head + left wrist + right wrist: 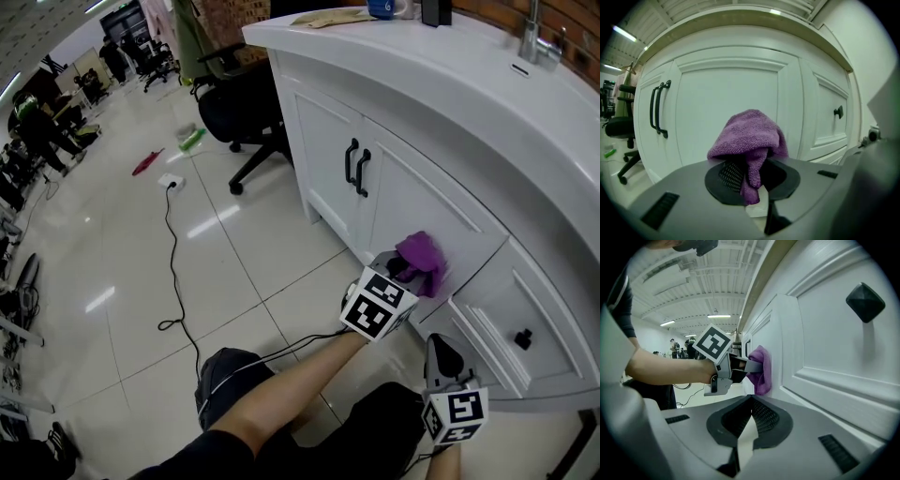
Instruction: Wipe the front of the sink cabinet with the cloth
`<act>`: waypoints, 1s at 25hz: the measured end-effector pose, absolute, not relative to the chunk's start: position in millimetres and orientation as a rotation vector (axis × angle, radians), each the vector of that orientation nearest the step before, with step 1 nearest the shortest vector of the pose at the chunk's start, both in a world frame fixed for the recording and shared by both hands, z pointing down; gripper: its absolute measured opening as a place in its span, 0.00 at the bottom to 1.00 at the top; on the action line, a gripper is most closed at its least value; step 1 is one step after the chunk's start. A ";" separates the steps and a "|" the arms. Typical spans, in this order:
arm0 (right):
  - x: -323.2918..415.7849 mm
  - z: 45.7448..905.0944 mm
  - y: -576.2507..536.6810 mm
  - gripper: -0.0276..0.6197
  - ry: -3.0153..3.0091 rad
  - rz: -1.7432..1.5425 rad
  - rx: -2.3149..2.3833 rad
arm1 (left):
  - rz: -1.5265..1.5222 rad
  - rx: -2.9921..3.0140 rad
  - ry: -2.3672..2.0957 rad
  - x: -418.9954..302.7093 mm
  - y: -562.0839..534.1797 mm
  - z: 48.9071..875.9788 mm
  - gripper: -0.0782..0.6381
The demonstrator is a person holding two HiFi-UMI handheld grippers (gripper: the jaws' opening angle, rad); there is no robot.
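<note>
A white sink cabinet (328, 141) fills the right of the scene. The left hand-held gripper (749, 183) is clamped on a bunched purple cloth (750, 133). The cloth bulges past the jaws and presses low on the cabinet front, likely so only fabric rubs the paint. The right hand-held gripper (749, 423) hangs nearer, jaws closed on nothing, apparently kept clear.

Head view looks down; gripper views close, sharing cabinet front (726, 93).
</note>
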State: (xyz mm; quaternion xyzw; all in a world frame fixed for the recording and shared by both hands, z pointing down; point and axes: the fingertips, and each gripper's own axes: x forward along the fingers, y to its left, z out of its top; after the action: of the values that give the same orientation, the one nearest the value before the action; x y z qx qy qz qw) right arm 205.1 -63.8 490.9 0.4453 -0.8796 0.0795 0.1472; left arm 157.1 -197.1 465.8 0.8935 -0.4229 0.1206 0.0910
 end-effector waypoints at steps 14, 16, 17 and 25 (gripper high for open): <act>178.1 474.4 -70.4 0.04 -2.464 0.108 1.255 | 0.438 2.459 -1.545 38.7 -279.6 500.5 0.21; 181.7 473.9 -71.5 0.04 -2.464 0.099 1.265 | 0.423 2.434 -1.598 31.7 -281.3 502.7 0.21; 183.8 473.9 -70.6 0.04 -2.466 0.098 1.270 | 0.399 2.400 -1.630 26.5 -282.0 505.5 0.21; 207.4 483.5 -56.9 0.04 -2.444 0.155 1.293 | 0.387 2.369 -1.556 51.4 -270.8 523.0 0.21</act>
State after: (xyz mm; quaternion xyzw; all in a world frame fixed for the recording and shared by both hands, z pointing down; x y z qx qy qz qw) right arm 207.4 -56.9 483.5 0.4590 -0.8672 0.0550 0.1851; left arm 51.4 -270.8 523.0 0.8199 -0.5386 0.1341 0.1403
